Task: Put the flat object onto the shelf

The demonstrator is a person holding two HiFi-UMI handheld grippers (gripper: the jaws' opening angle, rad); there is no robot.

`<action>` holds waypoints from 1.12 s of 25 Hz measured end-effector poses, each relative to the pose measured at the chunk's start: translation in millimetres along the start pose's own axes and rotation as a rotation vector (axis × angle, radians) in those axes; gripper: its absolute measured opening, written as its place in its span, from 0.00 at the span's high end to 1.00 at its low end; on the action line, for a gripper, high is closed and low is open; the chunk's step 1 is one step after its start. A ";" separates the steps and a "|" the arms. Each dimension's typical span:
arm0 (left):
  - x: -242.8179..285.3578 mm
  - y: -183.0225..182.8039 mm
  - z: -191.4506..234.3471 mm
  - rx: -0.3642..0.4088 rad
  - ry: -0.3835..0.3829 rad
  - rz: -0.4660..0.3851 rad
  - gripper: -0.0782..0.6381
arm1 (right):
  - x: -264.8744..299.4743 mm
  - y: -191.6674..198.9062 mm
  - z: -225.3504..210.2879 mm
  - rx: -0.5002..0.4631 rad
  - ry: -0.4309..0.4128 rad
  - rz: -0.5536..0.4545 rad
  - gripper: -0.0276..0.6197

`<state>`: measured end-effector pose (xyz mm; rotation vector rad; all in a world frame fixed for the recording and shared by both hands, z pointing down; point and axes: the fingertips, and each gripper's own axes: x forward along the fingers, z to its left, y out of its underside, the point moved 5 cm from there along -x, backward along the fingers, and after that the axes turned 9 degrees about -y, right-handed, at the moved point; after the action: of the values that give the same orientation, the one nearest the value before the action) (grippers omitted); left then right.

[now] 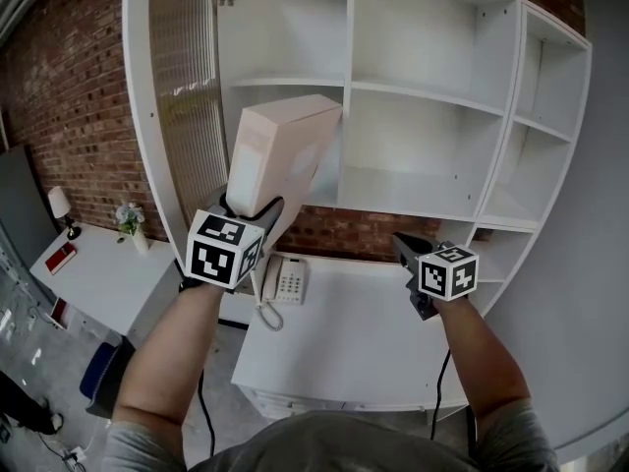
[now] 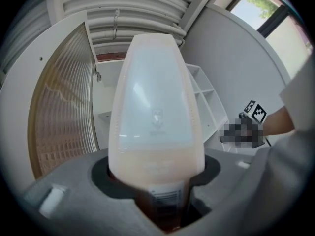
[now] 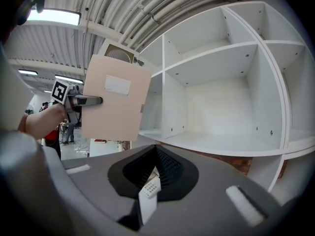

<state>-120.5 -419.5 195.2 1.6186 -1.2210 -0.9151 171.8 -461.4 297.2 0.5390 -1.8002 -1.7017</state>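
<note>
Control: Grip on the left side, what do you read?

Operator: My left gripper [image 1: 257, 210] [image 2: 162, 203] is partly spread and pinching the flat pale-pink box [image 1: 280, 150] [image 2: 155, 112] by its lower end. In the left gripper view both jaws press on that narrow end, where a barcode label shows.

Control: Where does the box sit?

Operator: It stands upright and slightly tilted above the jaws, off every board. In the head view it is just right of the ribbed translucent door [image 1: 187, 96] and in front of the left column of the white open shelf unit [image 1: 423, 94]. Its top overlaps the middle board there. From the right gripper view I see its broad face [image 3: 115, 100] with a small pale label, and one jaw of the left gripper [image 3: 88, 101] across its edge. Whether the far corner touches the unit's upright divider, I cannot tell.

Control: Below it?

Operator: A white desk [image 1: 344, 342] with a white push-button telephone [image 1: 290, 281], well under the box.

Control: And the right side?

Operator: My right gripper [image 1: 407, 248] [image 3: 156, 162] is well apart from the box, facing the shelf unit's [image 3: 221, 53] wide middle bays. Its jaws are pressed together with nothing between them.
</note>
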 end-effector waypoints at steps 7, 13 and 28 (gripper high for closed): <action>23.8 -17.7 2.5 0.118 -0.048 0.019 0.51 | -1.7 -2.7 -3.2 -0.004 0.004 -0.004 0.94; 35.2 -15.4 8.5 0.167 -0.078 0.046 0.51 | -7.5 -3.4 -5.9 -0.007 0.013 -0.006 0.94; 51.9 -16.6 12.9 0.275 -0.112 0.051 0.51 | -7.6 -2.6 -8.0 -0.008 0.026 -0.003 0.94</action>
<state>-114.5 -470.5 172.9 1.7593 -1.5129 -0.8434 182.4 -462.6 293.5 0.5586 -1.7745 -1.6951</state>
